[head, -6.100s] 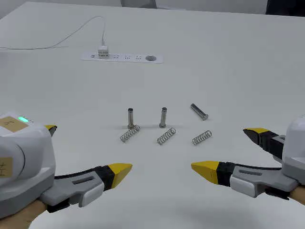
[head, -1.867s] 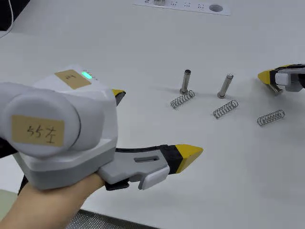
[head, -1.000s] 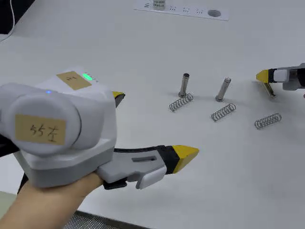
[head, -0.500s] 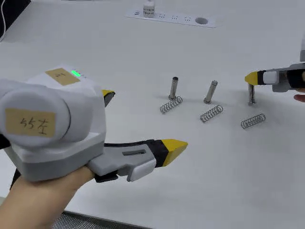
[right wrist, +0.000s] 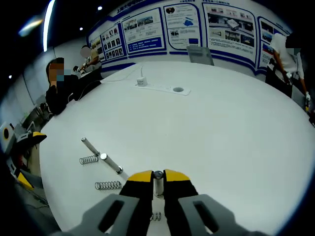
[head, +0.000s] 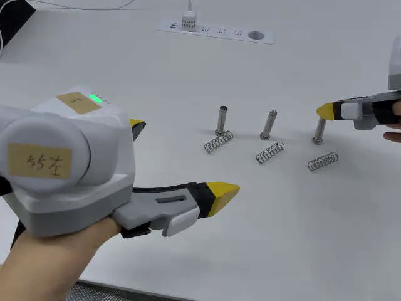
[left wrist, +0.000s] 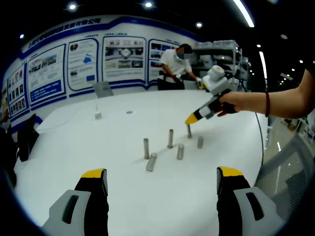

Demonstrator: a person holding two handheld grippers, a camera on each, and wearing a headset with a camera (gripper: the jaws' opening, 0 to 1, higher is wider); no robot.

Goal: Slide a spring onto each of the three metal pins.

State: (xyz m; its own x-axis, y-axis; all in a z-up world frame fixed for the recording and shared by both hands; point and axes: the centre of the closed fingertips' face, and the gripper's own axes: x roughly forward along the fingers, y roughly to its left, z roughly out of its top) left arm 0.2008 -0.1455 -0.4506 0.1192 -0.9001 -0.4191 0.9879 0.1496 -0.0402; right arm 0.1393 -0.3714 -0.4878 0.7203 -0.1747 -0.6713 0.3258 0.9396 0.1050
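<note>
Three metal pins stand on the white table in a row: the left pin (head: 222, 120), the middle pin (head: 268, 125) and the right pin (head: 319, 130). A spring lies in front of each: left spring (head: 218, 142), middle spring (head: 270, 152), right spring (head: 322, 161). My right gripper (head: 326, 113) comes in from the right, shut on the top of the right pin (right wrist: 158, 183) and holding it upright. My left gripper (head: 178, 157) hovers open and empty, well to the left of the row; in its own view the pins (left wrist: 171, 138) stand far ahead of its jaws.
A white power strip (head: 216, 30) with a plugged-in charger lies at the far side of the table. The table edge runs close below my left hand. People sit and stand beyond the table (right wrist: 236, 123) in the gripper views.
The right pin, lying flat earlier, now stands upright in my right gripper's grip. The head camera has shifted; the left gripper has held its pose.
</note>
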